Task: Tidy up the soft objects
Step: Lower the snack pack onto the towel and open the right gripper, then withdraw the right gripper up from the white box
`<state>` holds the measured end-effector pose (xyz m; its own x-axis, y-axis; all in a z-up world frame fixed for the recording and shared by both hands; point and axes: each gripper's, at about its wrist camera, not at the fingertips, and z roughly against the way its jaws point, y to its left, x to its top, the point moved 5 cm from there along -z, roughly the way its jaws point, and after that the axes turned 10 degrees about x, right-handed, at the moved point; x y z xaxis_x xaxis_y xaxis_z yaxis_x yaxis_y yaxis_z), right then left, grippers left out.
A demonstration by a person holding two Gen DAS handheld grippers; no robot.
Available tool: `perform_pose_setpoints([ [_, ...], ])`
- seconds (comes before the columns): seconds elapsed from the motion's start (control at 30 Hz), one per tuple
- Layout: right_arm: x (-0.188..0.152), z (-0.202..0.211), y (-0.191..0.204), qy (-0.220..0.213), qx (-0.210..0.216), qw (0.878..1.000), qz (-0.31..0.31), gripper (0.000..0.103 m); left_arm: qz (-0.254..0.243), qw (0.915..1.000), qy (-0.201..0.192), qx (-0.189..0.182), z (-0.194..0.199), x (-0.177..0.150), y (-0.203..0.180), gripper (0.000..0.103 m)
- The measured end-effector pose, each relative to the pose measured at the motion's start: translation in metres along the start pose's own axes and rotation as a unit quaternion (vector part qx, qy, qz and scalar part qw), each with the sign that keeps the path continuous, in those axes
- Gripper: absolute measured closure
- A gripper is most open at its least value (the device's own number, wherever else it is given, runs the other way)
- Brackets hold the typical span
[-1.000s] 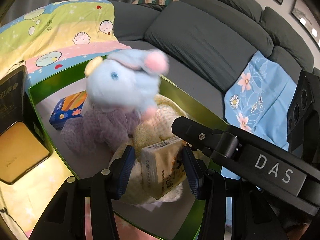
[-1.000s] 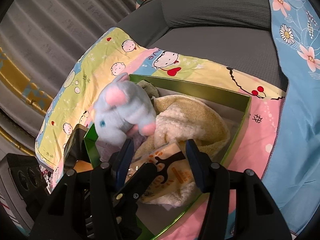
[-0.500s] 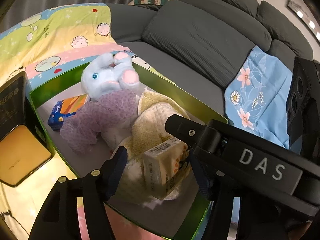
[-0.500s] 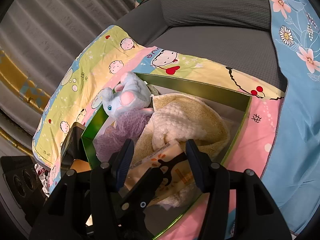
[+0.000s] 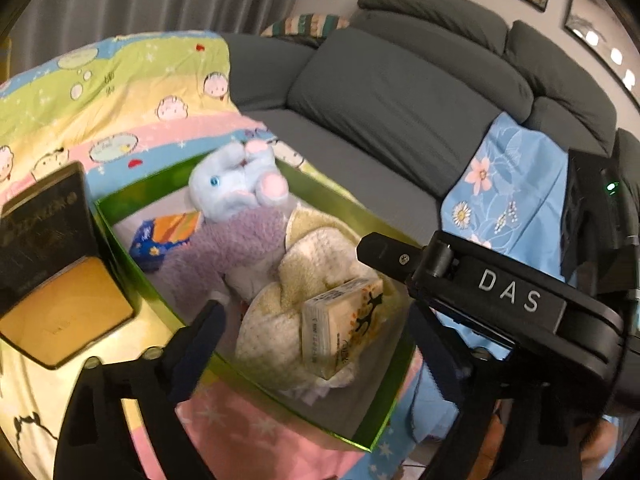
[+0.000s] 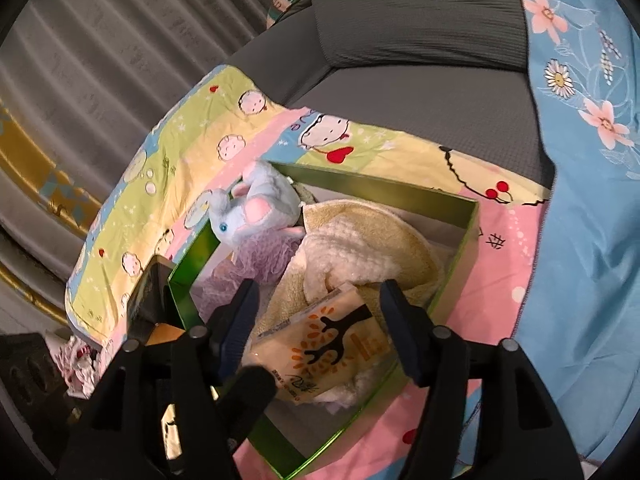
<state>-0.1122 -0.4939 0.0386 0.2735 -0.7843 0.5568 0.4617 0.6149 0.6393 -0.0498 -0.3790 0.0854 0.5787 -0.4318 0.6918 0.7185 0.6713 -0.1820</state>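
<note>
Your left gripper (image 5: pixel 316 340) angled down over the green box (image 5: pixel 384 420), jaws opening, tissue pack (image 5: pixel 340 328) lying free between, your right gripper (image 6: pixel 320 316) likewise tilted, jaws opening.

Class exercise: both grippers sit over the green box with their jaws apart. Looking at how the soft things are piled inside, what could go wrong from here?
1. The yellow tissue pack lies tilted on the heaped cream fleece towel; it might slide off as the opening left gripper and right gripper pull away.
2. The blue plush elephant perches on the purple fuzzy cloth at the green box's far rim and could roll out.
</note>
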Motion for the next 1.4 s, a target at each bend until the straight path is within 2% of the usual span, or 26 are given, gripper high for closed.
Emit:
perform_pose_setpoints([
  [0.13,0.002,0.013,0.008,-0.019,0.007,1.000,0.011,0.027,0.005,0.9998,-0.021,0.003,0.021,0.003,0.004,0.005],
  [0.23,0.003,0.023,0.014,-0.036,0.002,0.999,0.021,0.018,0.008,0.9991,-0.040,0.012,0.041,0.003,0.011,0.002],
  [0.3,0.003,0.029,0.019,-0.042,-0.002,0.999,0.032,0.016,0.011,0.9984,-0.053,0.018,0.055,0.003,0.015,0.002],
  [0.4,0.002,0.038,0.026,-0.054,-0.009,0.997,0.052,0.009,0.021,0.9976,-0.065,0.012,0.072,0.003,0.020,0.001],
  [0.5,-0.001,0.045,0.034,-0.066,-0.028,0.995,0.072,0.008,0.026,0.9974,-0.066,0.010,0.082,0.001,0.022,0.001],
  [0.7,-0.005,0.057,0.044,-0.074,-0.036,0.991,0.101,0.007,0.035,0.9965,-0.072,0.024,0.098,-0.001,0.029,0.001],
  [1.07,-0.011,0.085,0.057,-0.111,-0.055,0.984,0.128,0.001,0.042,0.9937,-0.075,0.072,0.111,-0.007,0.046,0.001],
  [1.4,-0.015,0.101,0.060,-0.131,-0.076,0.979,0.134,0.001,0.030,0.9942,-0.071,0.075,0.107,-0.012,0.045,0.001],
])
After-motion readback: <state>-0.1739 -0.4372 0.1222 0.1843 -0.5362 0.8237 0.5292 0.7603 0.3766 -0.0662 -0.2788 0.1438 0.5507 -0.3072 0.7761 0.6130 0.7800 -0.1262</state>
